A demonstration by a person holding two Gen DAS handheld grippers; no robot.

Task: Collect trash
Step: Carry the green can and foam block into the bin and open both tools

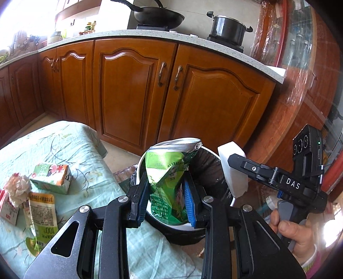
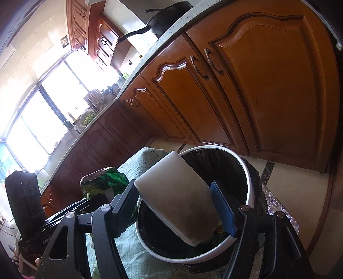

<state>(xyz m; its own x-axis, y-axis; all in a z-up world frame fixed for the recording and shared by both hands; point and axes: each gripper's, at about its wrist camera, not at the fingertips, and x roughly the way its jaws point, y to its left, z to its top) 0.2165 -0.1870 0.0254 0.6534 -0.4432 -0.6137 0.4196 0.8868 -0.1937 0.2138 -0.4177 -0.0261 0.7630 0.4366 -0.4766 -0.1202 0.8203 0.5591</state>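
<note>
My left gripper (image 1: pixel 166 188) is shut on a crumpled green foil bag (image 1: pixel 169 182), held over the rim of a white-rimmed bin with a black liner (image 1: pixel 209 159). In the right wrist view my right gripper (image 2: pixel 174 198) is shut on a white foam block (image 2: pixel 178 197), tilted above the bin (image 2: pixel 248 184); the green bag (image 2: pixel 103 182) shows at its left. The right gripper (image 1: pixel 233 159) with the foam block (image 1: pixel 233 171) also appears at the right of the left wrist view, a hand (image 1: pixel 293 234) on its handle.
On the table's pale green floral cloth (image 1: pixel 64 141) lie a green juice carton (image 1: pixel 51 176), a flattened green pouch (image 1: pixel 41 212) and crumpled paper (image 1: pixel 18 188). Wooden cabinets (image 1: pixel 150 85) stand behind the bin; a wok (image 1: pixel 158 16) and a pot (image 1: pixel 227 28) sit on the counter.
</note>
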